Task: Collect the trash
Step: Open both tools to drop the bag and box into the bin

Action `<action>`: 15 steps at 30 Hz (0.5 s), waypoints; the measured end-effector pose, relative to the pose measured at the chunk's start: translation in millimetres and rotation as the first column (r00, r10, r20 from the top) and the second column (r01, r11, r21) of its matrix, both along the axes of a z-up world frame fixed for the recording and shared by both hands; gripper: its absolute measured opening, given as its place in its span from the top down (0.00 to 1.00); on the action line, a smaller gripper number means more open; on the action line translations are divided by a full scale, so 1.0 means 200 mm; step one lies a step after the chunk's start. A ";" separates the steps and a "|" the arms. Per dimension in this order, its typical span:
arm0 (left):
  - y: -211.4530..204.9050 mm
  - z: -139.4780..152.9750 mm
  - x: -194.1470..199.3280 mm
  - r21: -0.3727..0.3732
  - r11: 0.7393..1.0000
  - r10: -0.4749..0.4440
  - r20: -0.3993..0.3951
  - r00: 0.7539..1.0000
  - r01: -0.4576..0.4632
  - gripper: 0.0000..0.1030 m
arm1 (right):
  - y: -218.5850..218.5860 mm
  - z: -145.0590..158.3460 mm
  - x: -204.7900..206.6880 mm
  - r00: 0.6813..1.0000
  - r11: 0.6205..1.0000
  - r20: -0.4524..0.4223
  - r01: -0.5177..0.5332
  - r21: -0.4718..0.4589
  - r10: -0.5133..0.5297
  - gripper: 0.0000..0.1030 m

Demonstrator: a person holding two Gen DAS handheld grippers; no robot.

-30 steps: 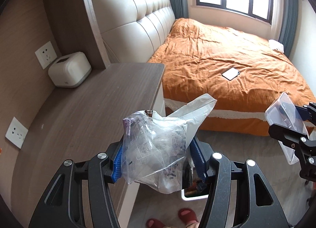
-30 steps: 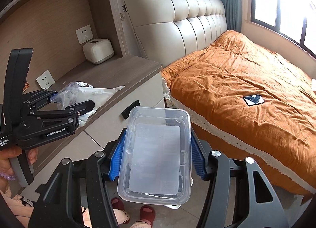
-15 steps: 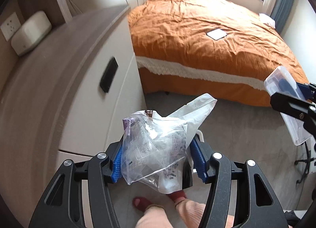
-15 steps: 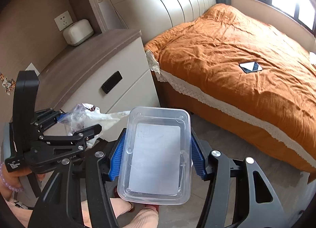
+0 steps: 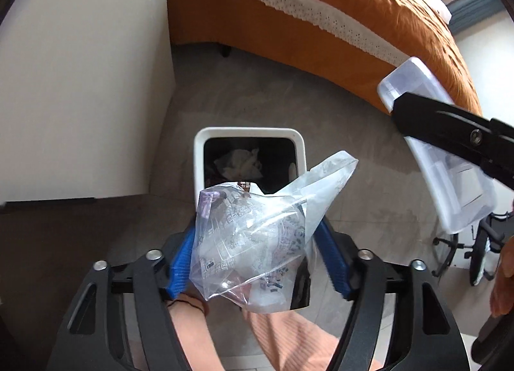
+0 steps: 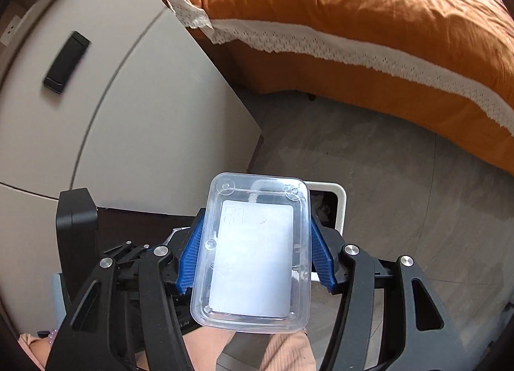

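My left gripper (image 5: pixel 257 226) points steeply down over a white bin (image 5: pixel 199 159) with a black liner and crumpled paper inside. A clear plastic bag (image 5: pixel 250 242) stuffed with wrappers sits between its blue pads. The jaws are opening, and the bag still hangs there above the bin's near rim. My right gripper (image 6: pixel 257 216) carries a clear plastic container (image 6: pixel 253 252) between its pads. Its jaws are opening too, though the pads still touch the container's sides. The bin's rim (image 6: pixel 340 207) shows just behind the container. In the left wrist view the container (image 5: pixel 449 184) hangs right of the bin.
A white cabinet (image 5: pixel 80 82) with a black drawer handle (image 6: pixel 66 62) stands left of the bin. The bed with an orange cover (image 5: pixel 321 17) lies beyond it. Grey floor tiles surround the bin. A chair base (image 5: pixel 465 252) is at the right. A person's trouser leg (image 5: pixel 289 339) is below.
Both grippers have dropped from the height of the cabinet top to just above the floor and tipped downward. The bin has come into view under them. The left pads have spread slightly.
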State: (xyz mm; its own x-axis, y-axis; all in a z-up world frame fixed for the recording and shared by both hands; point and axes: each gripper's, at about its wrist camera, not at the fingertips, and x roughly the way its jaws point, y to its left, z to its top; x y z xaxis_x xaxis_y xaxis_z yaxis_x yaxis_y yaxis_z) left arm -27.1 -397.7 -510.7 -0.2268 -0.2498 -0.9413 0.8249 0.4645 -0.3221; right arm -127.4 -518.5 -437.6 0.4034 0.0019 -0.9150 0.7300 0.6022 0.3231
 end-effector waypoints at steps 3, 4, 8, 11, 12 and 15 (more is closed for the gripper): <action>-0.04 -0.23 0.01 0.036 0.999 -0.001 -0.033 0.999 0.002 0.05 | -0.05 -0.26 0.01 0.999 0.997 -0.045 0.023 0.069 -0.020 0.05; -0.06 -0.27 0.01 0.045 0.999 -0.002 -0.036 0.999 0.004 0.05 | -0.06 -0.34 0.02 0.997 0.997 -0.075 0.018 0.080 -0.012 0.05; -0.02 -0.32 0.01 0.068 0.998 0.007 -0.012 1.000 -0.006 0.05 | -0.05 -0.38 -0.02 0.993 0.998 -0.121 0.024 0.057 -0.017 0.05; 0.01 -0.20 0.02 0.050 0.999 0.005 0.015 1.000 -0.006 0.05 | -0.04 -0.26 -0.06 0.995 0.998 -0.097 0.038 0.045 -0.034 0.05; 0.02 -0.13 0.02 0.041 0.999 0.007 0.032 0.999 -0.008 0.05 | -0.04 -0.21 -0.07 0.995 0.999 -0.089 0.040 0.034 -0.037 0.05; 0.04 0.10 0.03 0.014 1.000 0.012 0.099 0.995 -0.014 0.05 | -0.02 -0.01 -0.09 0.999 0.999 -0.033 0.041 0.003 -0.041 0.05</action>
State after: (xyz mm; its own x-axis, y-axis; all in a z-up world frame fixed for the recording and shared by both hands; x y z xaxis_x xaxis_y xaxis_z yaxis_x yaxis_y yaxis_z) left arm -21.3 -389.2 -489.9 -0.1293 -0.2377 -0.9627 0.8464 0.4794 -0.2320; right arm -144.8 -522.0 -438.9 0.3729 -0.0107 -0.9278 0.7645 0.5703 0.3007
